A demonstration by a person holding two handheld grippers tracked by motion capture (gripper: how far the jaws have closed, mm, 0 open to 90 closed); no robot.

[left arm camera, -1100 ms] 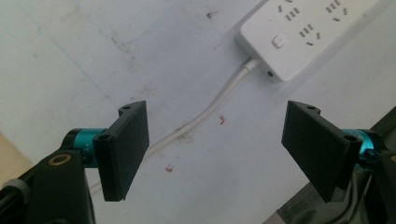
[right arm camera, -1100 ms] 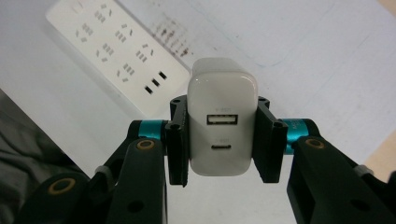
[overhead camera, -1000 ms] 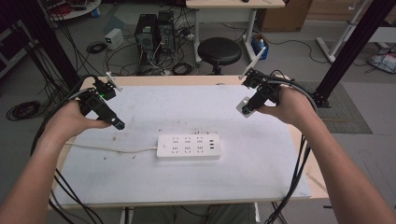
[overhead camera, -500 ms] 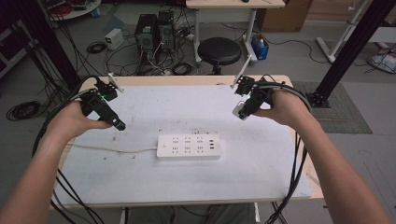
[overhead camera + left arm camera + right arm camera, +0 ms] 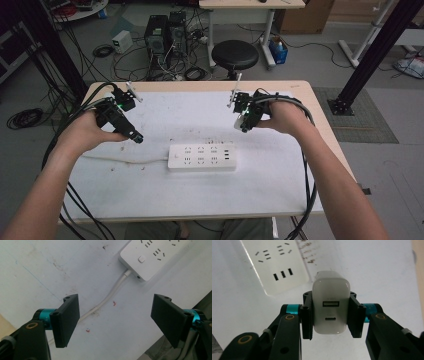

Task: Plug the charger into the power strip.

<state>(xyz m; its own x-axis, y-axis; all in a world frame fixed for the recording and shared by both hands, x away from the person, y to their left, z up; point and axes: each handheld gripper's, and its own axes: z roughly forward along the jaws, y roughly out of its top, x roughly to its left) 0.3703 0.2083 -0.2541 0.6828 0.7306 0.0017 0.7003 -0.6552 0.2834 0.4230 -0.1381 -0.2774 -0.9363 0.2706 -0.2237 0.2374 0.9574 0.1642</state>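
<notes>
While my right gripper [image 5: 331, 315] clamps the white charger [image 5: 331, 302] above the desk's [image 5: 280, 190] middle, power strip [image 5: 201, 157] below, left gripper [image 5: 116, 320] agape, empty.

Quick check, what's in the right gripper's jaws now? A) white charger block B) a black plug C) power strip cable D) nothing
A: in the right gripper view the right gripper is clamped on both sides of a white charger, its two ports facing the camera, above the power strip.
</notes>
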